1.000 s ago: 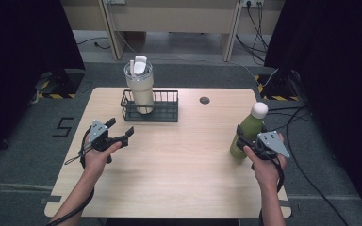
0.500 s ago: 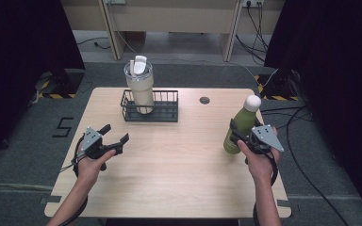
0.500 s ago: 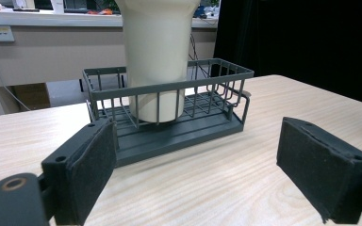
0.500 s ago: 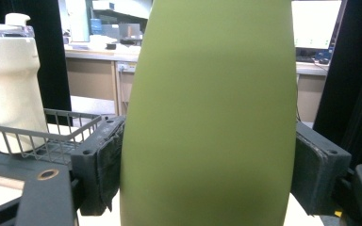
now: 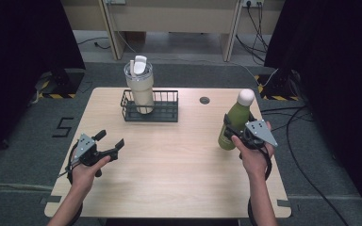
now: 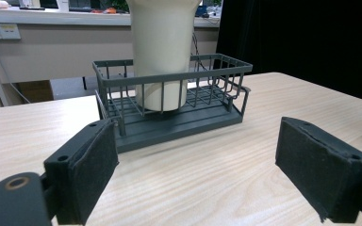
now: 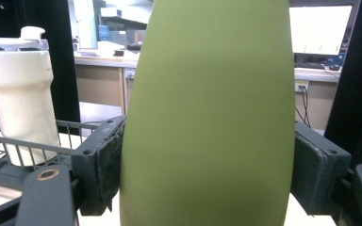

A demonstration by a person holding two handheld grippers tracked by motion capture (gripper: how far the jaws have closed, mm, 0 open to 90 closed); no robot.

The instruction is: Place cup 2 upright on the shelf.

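- Since a second ago, the right gripper has carried the green bottle inward from the table's right edge and lifted it a little. The left gripper has drawn back toward the near left corner of the table, and its jaws have just been closing with nothing between them.
- The right gripper is clamped on the green bottle: both pads press its flanks around mid-body.
- The bottle stands nearly upright in that grip, its long axis vertical and its white cap on top, leaning slightly.
- From this gripper the wire basket lies ahead and to the left, across open tabletop. I'd judge that leftward carry to be what the next move depends on.
- The left gripper hovers low over the table with its jaws parted and empty. It points at the basket and is the nearer hand to it.
- The basket holds a cream tumbler, standing upright in its left half. The right half is free, room enough for the bottle by my reckoning.
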